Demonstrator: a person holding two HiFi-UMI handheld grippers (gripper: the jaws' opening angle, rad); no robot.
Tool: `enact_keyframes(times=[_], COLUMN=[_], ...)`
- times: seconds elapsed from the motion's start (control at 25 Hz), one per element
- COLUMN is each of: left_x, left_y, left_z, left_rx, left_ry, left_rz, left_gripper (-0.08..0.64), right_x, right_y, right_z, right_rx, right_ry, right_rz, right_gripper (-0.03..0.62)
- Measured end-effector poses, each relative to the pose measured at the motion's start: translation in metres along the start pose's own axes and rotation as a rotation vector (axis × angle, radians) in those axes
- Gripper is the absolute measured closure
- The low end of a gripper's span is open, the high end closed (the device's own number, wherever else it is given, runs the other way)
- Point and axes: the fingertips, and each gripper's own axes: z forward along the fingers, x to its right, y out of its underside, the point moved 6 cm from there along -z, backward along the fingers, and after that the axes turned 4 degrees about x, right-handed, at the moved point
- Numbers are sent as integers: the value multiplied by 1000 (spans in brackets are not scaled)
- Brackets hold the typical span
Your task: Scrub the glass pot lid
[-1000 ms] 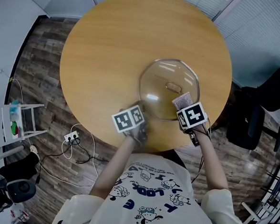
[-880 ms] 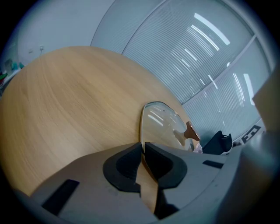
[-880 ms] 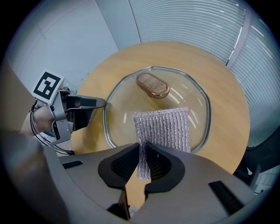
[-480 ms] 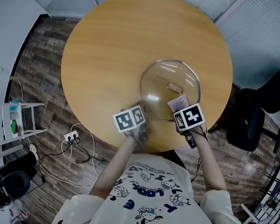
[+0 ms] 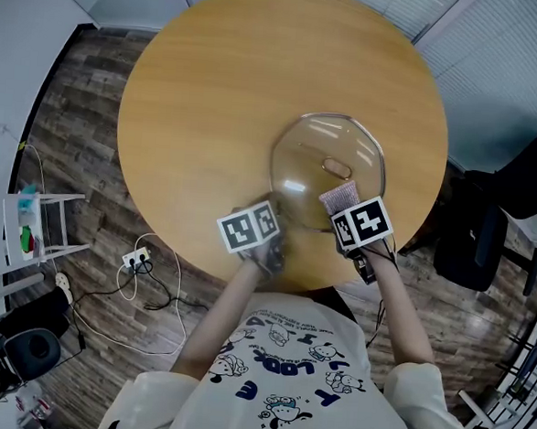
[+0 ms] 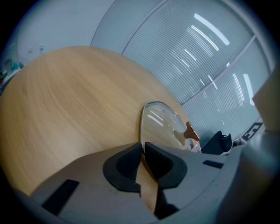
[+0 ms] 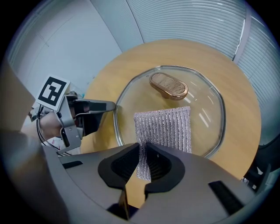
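- One glass pot lid [image 5: 314, 148] lies flat on a round wooden table [image 5: 213, 86], right of centre in the head view. Its brown oval handle [image 5: 334, 168] faces up.
- At the lid's lower left edge sits the left gripper [image 5: 271, 211]. In the left gripper view its jaws are pressed nearly together on the lid's metal rim, pinning it in place.
- From the lower right comes the right gripper [image 7: 143, 154]. Its jaws are closed on one end of a silvery mesh scrubbing cloth [image 7: 168, 127].
- From those jaws the cloth spreads flat over the glass. In the right gripper view its far edge lies just below the handle; I cannot tell whether the two touch.
- Elsewhere the table is bare wood, and the person's arms enter from the bottom of the head view.
- Judged from this, the scrubbing step itself is in hand, with one tool steadying the lid and the other laying the cloth on it.
- The next move likely calls for the right gripper to rub the cloth back and forth across the glass, pressing lightly and steering round the handle.
- Meanwhile the left gripper should keep its grip on the rim, so the lid does not slide or spin on the smooth wood.
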Motion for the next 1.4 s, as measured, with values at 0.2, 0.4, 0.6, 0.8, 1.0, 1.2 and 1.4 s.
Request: enact_keyframes(times=[0.2,0.4,0.6,0.8,1.0,1.2,1.4], left_x=[0,0,-1,-1,0,0,-1], left_y=[0,-1,-1,0,-1,0,1], left_z=[0,-1,-2,-1,-1,-1,-2], left_rx=[-1,1,4,4,5,7,9], left_ry=[1,3,4,6,6,7,7], left_rz=[-2,-5,-6,-8,-11,-15,-22], left_gripper=[523,523,523,523,523,523,523], right_x=[-7,-15,-20,-21,-25,-34,-40], right_y=[-3,-7,-9,-10,-13,-17,-20], right_z=[2,6,8,8,10,14,17], right_rx=[1,9,11,12,18,19,18], right_ry=[-25,-55,-60,-64,-85,-99,-109], right_rz=[0,15,8,8,9,-9,-22], right_gripper=[529,529,531,529,531,529,529])
